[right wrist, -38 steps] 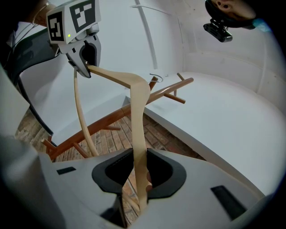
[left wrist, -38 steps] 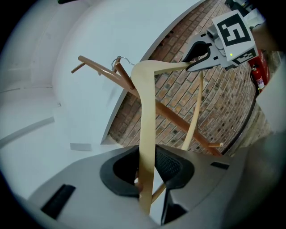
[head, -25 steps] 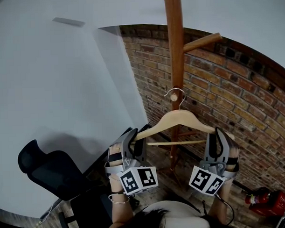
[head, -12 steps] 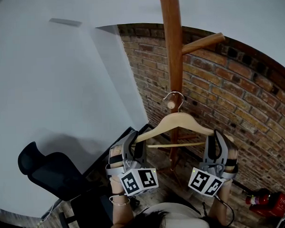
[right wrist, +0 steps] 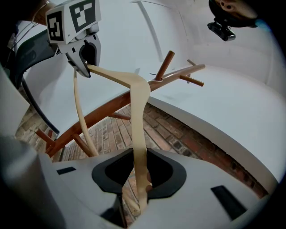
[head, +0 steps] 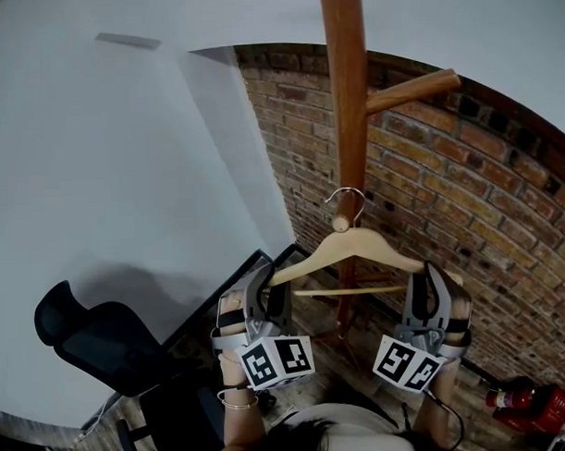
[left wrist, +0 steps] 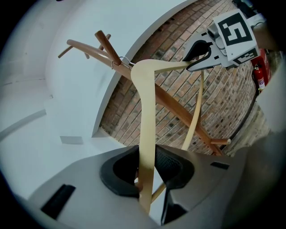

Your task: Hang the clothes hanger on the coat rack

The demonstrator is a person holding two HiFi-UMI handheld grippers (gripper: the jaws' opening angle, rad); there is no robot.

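Observation:
A pale wooden clothes hanger (head: 355,250) with a metal hook (head: 346,195) hangs level in front of the brown coat rack pole (head: 347,97). The round end of a peg (head: 341,224) shows just under the hook's loop; whether the hook rests on it I cannot tell. My left gripper (head: 266,278) is shut on the hanger's left arm (left wrist: 146,134). My right gripper (head: 436,276) is shut on the right arm (right wrist: 139,129). Each gripper view shows the other gripper on the far end: the right gripper (left wrist: 200,53), the left gripper (right wrist: 86,59). The rack (left wrist: 178,107) lies behind the hanger.
Another peg (head: 412,89) sticks out to the right higher up the pole. A brick wall (head: 466,195) stands behind the rack and a white wall (head: 105,180) to the left. A black office chair (head: 102,351) is lower left, a red fire extinguisher (head: 534,405) lower right.
Both grippers and the hanger have come down slightly. The peg's round end, earlier inside the hook's loop, now shows at the hook's base.

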